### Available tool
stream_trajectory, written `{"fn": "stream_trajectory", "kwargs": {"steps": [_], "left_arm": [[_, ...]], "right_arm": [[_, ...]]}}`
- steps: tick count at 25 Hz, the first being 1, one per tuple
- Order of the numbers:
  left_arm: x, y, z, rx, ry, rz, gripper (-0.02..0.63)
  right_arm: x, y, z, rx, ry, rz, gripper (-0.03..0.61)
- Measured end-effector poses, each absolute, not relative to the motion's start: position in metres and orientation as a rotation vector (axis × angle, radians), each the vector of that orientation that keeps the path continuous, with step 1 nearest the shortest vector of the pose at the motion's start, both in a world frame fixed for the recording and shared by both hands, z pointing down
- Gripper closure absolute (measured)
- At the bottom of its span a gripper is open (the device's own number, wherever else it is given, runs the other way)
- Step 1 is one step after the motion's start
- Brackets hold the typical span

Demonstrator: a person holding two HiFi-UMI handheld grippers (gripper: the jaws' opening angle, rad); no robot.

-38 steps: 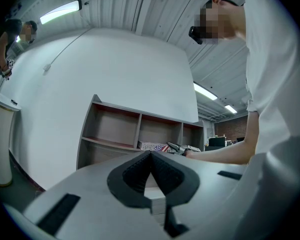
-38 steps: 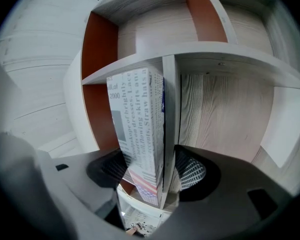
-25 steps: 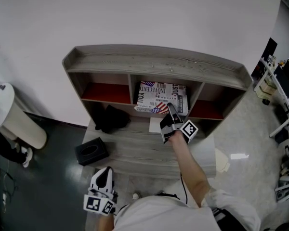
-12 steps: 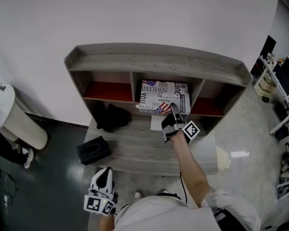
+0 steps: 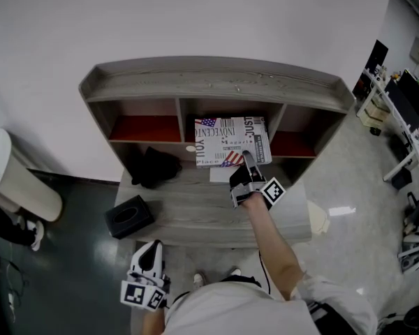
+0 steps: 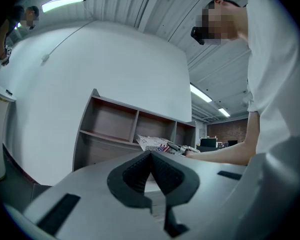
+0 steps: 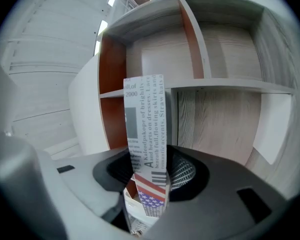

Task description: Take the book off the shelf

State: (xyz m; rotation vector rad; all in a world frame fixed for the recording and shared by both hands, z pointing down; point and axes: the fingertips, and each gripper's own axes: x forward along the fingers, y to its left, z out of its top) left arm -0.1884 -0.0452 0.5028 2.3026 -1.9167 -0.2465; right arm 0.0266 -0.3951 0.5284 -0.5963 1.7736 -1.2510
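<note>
Two jaws of our right gripper [image 5: 248, 159], just closing further, pinch the newsprint-covered book [image 5: 223, 137]. We advise a level pull clear of the shelf [image 5: 216, 88]. The left gripper [image 5: 151, 248] idles, jaws together.

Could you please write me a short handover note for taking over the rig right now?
Left gripper: jaws shut, empty, held low near the body.
Right gripper: jaws have just been closing and now clamp the book's near edge.
Book: partly out of the shelf's middle compartment, far end inside.
Done: reach and grip.
Left: draw the book fully clear of the shelf.
</note>
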Motion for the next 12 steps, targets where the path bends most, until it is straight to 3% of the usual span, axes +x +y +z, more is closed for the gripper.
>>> {"fn": "stream_trajectory", "kwargs": {"steps": [12], "left_arm": [[-0.192,-0.039,0.504,2.352,-1.852,-0.22,0.598]], "right_arm": [[0.035,-0.369,0.536,-0.608,1.731,-1.227,0.393]]}}
